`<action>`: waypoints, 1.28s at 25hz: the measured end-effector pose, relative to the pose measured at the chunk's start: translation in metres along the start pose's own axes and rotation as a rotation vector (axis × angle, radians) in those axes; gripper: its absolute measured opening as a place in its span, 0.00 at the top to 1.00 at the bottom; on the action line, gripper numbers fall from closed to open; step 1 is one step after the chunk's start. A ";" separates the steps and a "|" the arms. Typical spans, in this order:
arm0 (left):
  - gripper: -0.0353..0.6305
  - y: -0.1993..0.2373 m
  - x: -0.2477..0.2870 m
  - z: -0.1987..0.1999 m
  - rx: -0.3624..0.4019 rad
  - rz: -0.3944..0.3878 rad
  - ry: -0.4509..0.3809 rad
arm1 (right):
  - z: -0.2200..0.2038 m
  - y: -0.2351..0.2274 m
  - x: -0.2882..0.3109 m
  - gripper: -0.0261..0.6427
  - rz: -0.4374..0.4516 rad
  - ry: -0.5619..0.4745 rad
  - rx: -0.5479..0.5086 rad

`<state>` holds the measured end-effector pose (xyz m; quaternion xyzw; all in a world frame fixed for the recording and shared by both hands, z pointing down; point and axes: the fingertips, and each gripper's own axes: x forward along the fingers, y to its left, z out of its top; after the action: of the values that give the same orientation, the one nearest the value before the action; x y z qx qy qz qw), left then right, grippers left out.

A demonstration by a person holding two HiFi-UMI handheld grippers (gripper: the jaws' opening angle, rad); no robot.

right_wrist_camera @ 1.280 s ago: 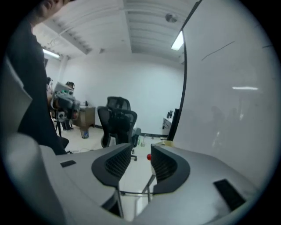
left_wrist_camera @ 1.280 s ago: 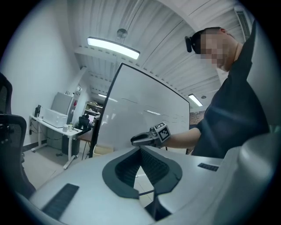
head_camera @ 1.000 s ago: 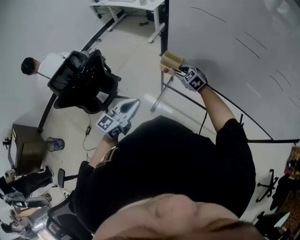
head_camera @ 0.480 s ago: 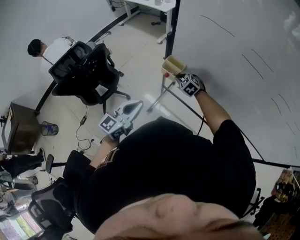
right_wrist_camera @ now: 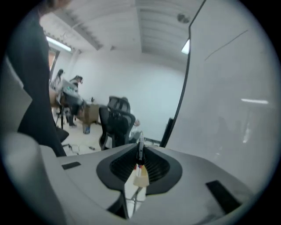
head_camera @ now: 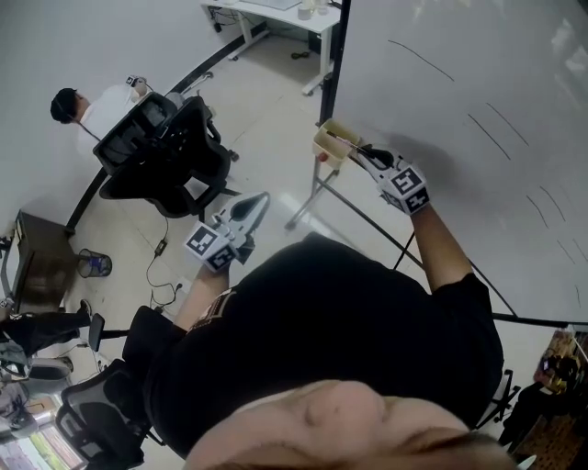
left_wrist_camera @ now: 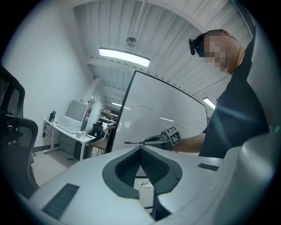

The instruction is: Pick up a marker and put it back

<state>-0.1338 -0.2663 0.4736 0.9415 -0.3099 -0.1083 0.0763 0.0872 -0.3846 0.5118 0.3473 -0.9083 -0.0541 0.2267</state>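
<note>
My right gripper [head_camera: 367,156] is shut on a slim dark marker [head_camera: 347,142], held in front of the whiteboard [head_camera: 478,83]. The marker's far end points at the tan holder box [head_camera: 329,145] on the board's left edge. In the right gripper view the marker [right_wrist_camera: 139,151] stands pinched between the pads, with the box [right_wrist_camera: 141,179] below it. My left gripper [head_camera: 260,202] hangs at waist height over the floor, shut and empty. In the left gripper view its tips [left_wrist_camera: 140,147] meet, and the right gripper [left_wrist_camera: 153,140] with the marker [left_wrist_camera: 132,143] shows beyond them.
A black office chair [head_camera: 170,161] stands on the floor to the left, with a seated person [head_camera: 83,108] behind it. The board's metal stand leg [head_camera: 308,195] slants down under the box. A white desk [head_camera: 271,11] stands at the back. A bin [head_camera: 95,265] is at the left.
The right gripper's jaws have shut on the marker and it has drawn back to the right, away from the holder box. The left gripper has barely moved.
</note>
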 end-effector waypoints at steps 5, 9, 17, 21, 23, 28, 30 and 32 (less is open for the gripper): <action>0.94 0.023 0.004 0.028 -0.096 0.011 -0.114 | 0.050 0.014 -0.063 0.88 0.026 -0.276 0.086; 0.94 0.022 0.010 0.038 -0.100 -0.025 -0.132 | 0.054 0.024 -0.083 0.88 0.030 -0.320 0.110; 0.94 0.011 0.017 0.040 -0.036 -0.021 -0.122 | 0.052 0.030 -0.091 0.88 0.030 -0.339 0.119; 0.94 0.010 0.013 0.044 -0.029 -0.011 -0.138 | 0.052 0.031 -0.090 0.88 0.032 -0.336 0.121; 0.94 0.010 0.010 0.045 -0.029 -0.007 -0.140 | 0.053 0.033 -0.089 0.88 0.037 -0.335 0.114; 0.94 0.010 0.004 0.047 -0.025 -0.001 -0.151 | 0.051 0.035 -0.082 0.88 0.041 -0.302 0.102; 0.94 0.009 0.002 0.047 -0.020 -0.002 -0.149 | 0.045 0.031 -0.075 0.88 0.034 -0.262 0.103; 0.94 0.008 0.000 0.046 -0.017 -0.002 -0.146 | 0.040 0.025 -0.066 0.88 0.021 -0.215 0.106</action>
<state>-0.1502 -0.2760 0.4308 0.9307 -0.3129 -0.1793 0.0615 0.0974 -0.3246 0.4575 0.3416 -0.9325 -0.0405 0.1101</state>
